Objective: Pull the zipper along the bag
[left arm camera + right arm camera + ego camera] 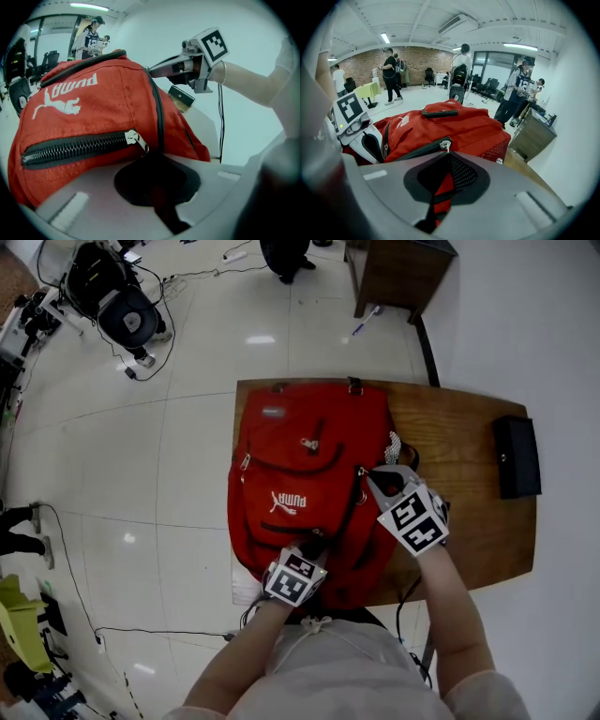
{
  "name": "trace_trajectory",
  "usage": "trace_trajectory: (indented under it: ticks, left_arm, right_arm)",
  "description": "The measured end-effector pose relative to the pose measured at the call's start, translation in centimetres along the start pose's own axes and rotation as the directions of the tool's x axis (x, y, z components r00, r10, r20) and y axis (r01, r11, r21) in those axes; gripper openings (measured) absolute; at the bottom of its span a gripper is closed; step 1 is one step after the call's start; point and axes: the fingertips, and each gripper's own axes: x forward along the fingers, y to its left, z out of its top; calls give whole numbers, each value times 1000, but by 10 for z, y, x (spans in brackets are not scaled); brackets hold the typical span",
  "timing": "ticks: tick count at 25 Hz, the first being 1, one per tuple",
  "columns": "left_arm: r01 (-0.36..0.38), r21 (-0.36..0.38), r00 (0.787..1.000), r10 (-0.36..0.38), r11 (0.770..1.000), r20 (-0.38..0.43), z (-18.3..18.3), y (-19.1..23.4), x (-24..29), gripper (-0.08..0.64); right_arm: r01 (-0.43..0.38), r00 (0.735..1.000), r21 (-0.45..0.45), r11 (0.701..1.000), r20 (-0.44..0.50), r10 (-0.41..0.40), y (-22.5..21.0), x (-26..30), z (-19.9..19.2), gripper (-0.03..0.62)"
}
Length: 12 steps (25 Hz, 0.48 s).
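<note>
A red backpack [300,474] lies flat on the wooden table [469,493]. My right gripper [367,474] is at the bag's right side, shut on the metal pull [447,146] of the main black zipper, with red fabric and mesh under its jaws. At the bag's near end, my left gripper [309,551] is shut on a fold of the red fabric [157,187]. A closed front-pocket zipper with its slider [136,138] lies just ahead of the left jaws. The right gripper [152,70] shows over the bag's top in the left gripper view.
A black box [517,456] sits at the table's right end. Beyond the table stand a wooden cabinet [394,273] and an office chair with cables [122,296] on the white floor. Several people [391,75] stand far off in the room.
</note>
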Motion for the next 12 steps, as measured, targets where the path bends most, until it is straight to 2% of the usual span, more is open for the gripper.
trace_trajectory:
  ticks: [3, 8, 11, 12]
  left_arm:
    - [4, 0, 1000, -4, 1000, 0, -1, 0, 1, 6]
    - [-7, 24, 1000, 7, 1000, 7, -3, 2, 1, 6]
    - [-12, 47, 1000, 11, 999, 15, -4, 1, -1, 6]
    - [-15, 47, 1000, 14, 999, 21, -3, 1, -3, 6]
  right_arm:
    - [6, 1000, 42, 999, 13, -7, -1, 5, -3, 12]
    - [-51, 997, 157, 986, 67, 41, 3, 6, -5, 17]
    - [25, 995, 184, 983, 92, -42, -2, -10, -5, 42]
    - [44, 992, 197, 980, 110, -66, -1, -16, -6, 79]
